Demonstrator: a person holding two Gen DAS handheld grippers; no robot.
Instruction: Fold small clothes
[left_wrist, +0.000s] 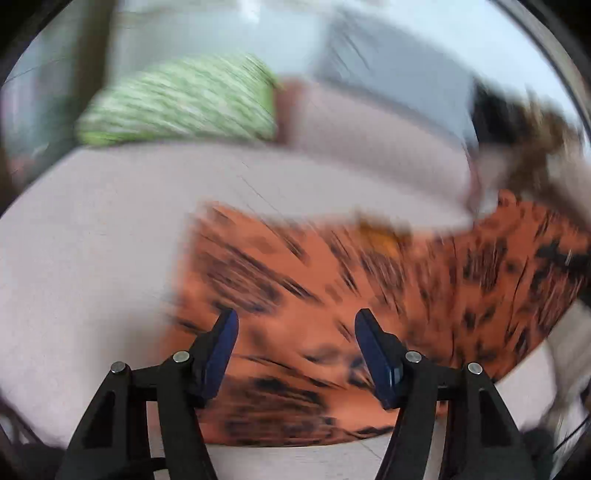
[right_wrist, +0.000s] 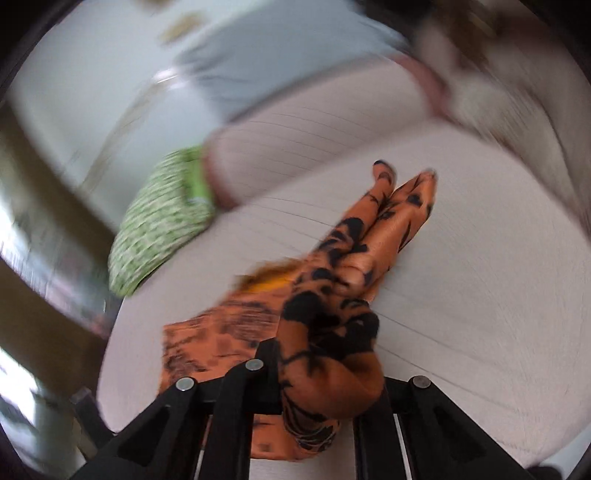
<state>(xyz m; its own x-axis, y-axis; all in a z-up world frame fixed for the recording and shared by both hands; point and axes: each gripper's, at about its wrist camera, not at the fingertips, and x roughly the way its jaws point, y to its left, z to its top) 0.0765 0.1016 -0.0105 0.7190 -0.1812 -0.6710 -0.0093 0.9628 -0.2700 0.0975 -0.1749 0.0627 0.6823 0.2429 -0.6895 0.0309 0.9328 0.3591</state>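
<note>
The right gripper (right_wrist: 325, 369) is clamped on a bunched fold of the orange, black-blotched garment (right_wrist: 369, 240), lifting it off the pale bed (right_wrist: 480, 295). The rest of the cloth trails down onto the sheet. The left gripper (left_wrist: 295, 325) hangs above the garment (left_wrist: 332, 295), fingers apart, gripping nothing. A green patterned pillow (left_wrist: 184, 99) lies beyond.

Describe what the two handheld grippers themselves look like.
The left gripper has black angular plastic linkage arms with round silver pivot pins and flat dark blue pads on its fingers. The right gripper shows the same black arms and silver pins; cloth hides its pads. No cables, markings or sleeves are visible.
</note>
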